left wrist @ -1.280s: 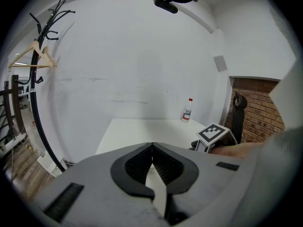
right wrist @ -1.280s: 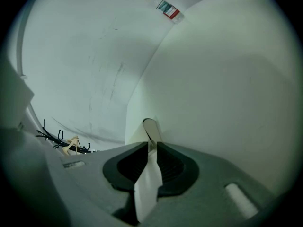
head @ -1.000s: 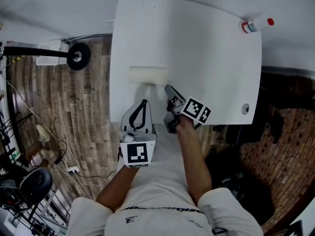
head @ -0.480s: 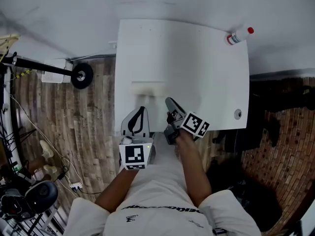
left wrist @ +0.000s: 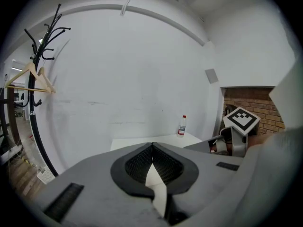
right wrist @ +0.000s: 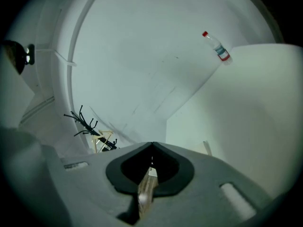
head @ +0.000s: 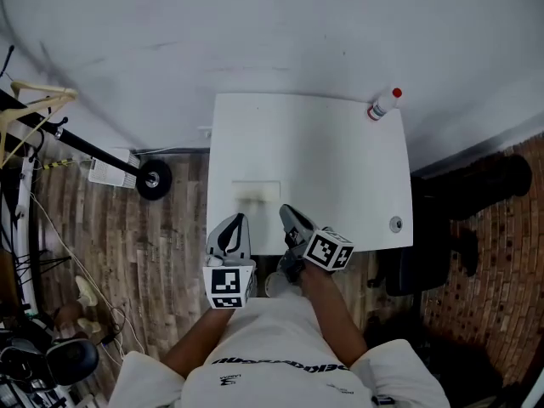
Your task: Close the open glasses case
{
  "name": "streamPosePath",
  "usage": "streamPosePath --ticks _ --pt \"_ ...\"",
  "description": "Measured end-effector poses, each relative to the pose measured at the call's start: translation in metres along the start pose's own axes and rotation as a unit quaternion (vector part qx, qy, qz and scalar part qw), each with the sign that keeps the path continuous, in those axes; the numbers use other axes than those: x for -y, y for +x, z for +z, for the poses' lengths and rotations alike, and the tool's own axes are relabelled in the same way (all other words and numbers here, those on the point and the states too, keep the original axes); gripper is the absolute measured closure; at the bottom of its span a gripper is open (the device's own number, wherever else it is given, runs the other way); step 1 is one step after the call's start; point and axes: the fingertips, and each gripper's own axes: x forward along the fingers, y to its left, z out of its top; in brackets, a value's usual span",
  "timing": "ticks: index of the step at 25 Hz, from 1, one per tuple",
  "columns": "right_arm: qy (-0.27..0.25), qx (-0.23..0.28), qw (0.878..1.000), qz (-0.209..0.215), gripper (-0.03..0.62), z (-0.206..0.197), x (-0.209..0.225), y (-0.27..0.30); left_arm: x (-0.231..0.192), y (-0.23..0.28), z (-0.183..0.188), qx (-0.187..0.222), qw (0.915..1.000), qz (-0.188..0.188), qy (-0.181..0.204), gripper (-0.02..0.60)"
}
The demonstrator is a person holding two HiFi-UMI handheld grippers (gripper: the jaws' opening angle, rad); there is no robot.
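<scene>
The glasses case (head: pixel 256 191) is a small cream block lying near the table's front edge in the head view. It looks low and flat, with no raised lid that I can make out. My left gripper (head: pixel 238 219) hovers just in front of it, at the table's near edge, with its jaws together and nothing between them. My right gripper (head: pixel 285 210) sits just to the right of the case, also shut and empty. In the left gripper view the left gripper (left wrist: pixel 152 144) has its tips meeting. The right gripper view shows the right gripper (right wrist: pixel 151 145) the same way.
A white table (head: pixel 340 168) stands against a white wall. A red-capped bottle (head: pixel 384 104) is at its far right corner, and a round grommet (head: pixel 395 223) at its near right. A coat stand's wheeled base (head: pixel 153 178) and cables lie on the wooden floor to the left.
The head view has pulled up and back, so the table looks smaller. Both grippers have drawn back from the case toward the table's near edge, still shut.
</scene>
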Motion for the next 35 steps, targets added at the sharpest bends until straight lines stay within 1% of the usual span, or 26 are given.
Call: streamPosePath --ticks 3,6,10,14,18,23,28,35 --pt "-0.066 0.002 0.998 0.001 0.605 0.009 -0.024 -0.014 0.006 -0.010 0.014 0.008 1.0000 0.000 -0.004 0.583" --pt "-0.138 0.007 0.990 0.010 0.605 0.016 -0.048 -0.027 0.010 -0.018 0.026 0.018 0.9998 0.003 -0.008 0.583" --pt "-0.251 0.027 0.968 0.012 0.605 0.026 -0.077 -0.041 0.018 -0.027 0.042 0.033 0.9994 0.004 -0.009 0.583" --pt "-0.305 0.052 0.951 0.011 0.605 0.038 -0.096 -0.051 0.024 -0.031 0.057 0.048 0.9988 0.006 -0.002 0.583" --pt "-0.337 0.069 0.939 0.007 0.605 0.041 -0.108 -0.060 0.029 -0.036 0.067 0.061 0.9981 0.007 0.008 0.583" --pt "-0.351 0.092 0.932 0.009 0.605 0.053 -0.112 -0.067 0.032 -0.033 0.068 0.074 0.9968 0.010 0.028 0.583" --pt "-0.354 0.105 0.929 0.004 0.605 0.060 -0.109 -0.074 0.037 -0.031 0.070 0.080 0.9963 0.008 0.033 0.583" --pt "-0.366 0.107 0.924 0.002 0.605 0.061 -0.106 -0.073 0.038 -0.029 0.070 0.086 0.9957 0.010 0.034 0.583"
